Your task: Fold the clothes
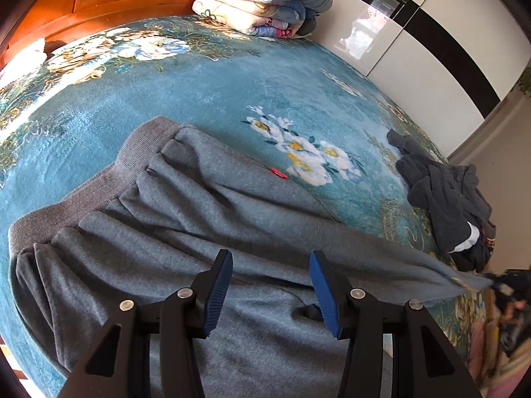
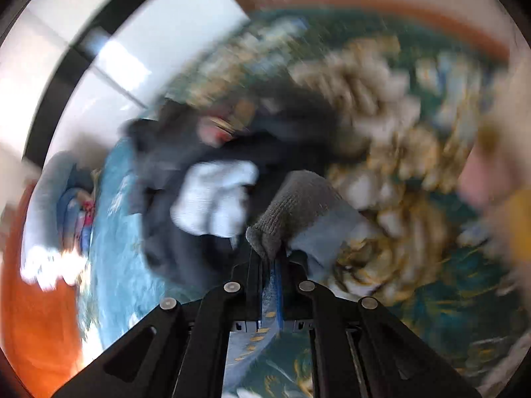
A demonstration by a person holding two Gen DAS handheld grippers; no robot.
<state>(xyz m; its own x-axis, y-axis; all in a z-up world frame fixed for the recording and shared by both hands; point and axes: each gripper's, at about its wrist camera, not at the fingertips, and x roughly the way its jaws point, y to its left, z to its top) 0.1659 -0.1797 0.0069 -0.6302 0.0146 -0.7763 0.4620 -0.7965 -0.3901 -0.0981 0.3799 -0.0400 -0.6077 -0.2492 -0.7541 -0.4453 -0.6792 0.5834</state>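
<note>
Grey sweatpants (image 1: 172, 219) lie spread on the teal floral bedspread (image 1: 205, 96), ribbed waistband to the left, one leg stretching right to the bed's edge. My left gripper (image 1: 270, 285) is open and empty, hovering just above the pants' middle. My right gripper (image 2: 270, 258) is shut on the ribbed cuff (image 2: 292, 205) of the pant leg; that view is heavily motion-blurred. The leg's far end (image 1: 471, 282) is pulled taut toward the right edge in the left wrist view.
A dark crumpled pile of clothes (image 1: 448, 199) sits at the bed's right edge and shows blurred in the right wrist view (image 2: 199, 172). Folded quilts (image 1: 262, 0) are stacked by the wooden headboard (image 1: 99, 0). A white wardrobe (image 1: 415, 39) stands beyond.
</note>
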